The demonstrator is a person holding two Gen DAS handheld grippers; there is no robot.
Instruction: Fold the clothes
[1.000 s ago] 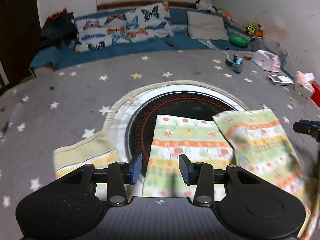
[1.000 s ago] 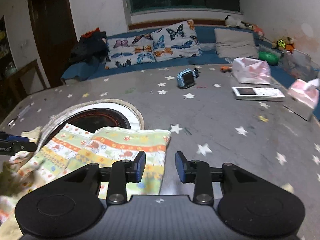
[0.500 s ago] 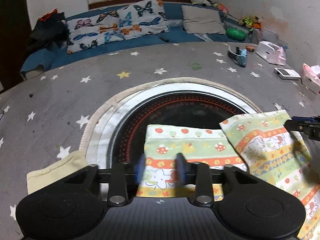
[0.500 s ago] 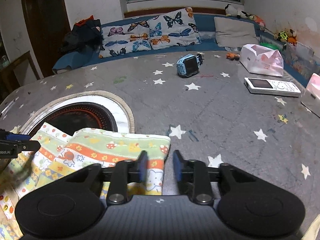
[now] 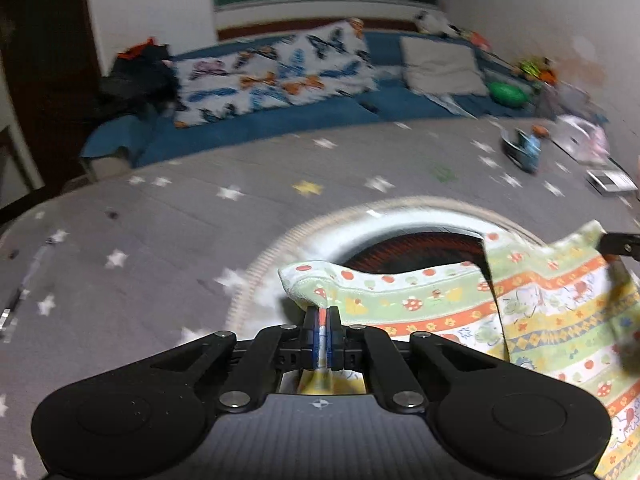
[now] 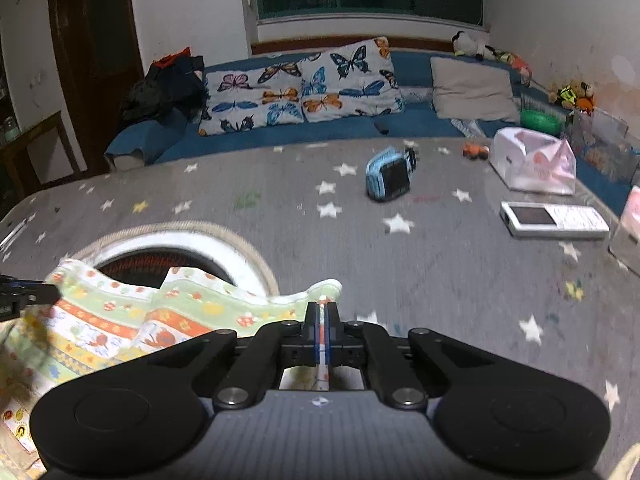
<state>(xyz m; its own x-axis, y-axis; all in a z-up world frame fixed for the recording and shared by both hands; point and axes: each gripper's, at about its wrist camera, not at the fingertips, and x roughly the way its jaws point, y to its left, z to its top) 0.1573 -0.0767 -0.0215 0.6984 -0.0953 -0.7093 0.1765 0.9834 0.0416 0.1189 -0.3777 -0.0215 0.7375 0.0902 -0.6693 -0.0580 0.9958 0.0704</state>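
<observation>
Both the left hand-held gripper [image 5: 321,334] and right hand-held gripper [image 6: 321,334] pinch corners of the striped cartoon-print cloth [image 5: 540,320], near on the grey star-patterned surface [image 6: 440,264], over a round woven mat [image 5: 360,232]; butterfly cushions [image 6: 300,88] lie far.

I see a garment [image 5: 540,320] striped in pale green, orange, yellow and white, dotted with small red mushrooms and cartoon figures. My black gripper [image 5: 321,326] has blue pads. The mat [image 6: 460,280] is grey with white and yellow stars. The cushions [image 6: 300,88] are white with blue, orange and purple butterflies; the watch [image 6: 390,178] is light blue.
</observation>
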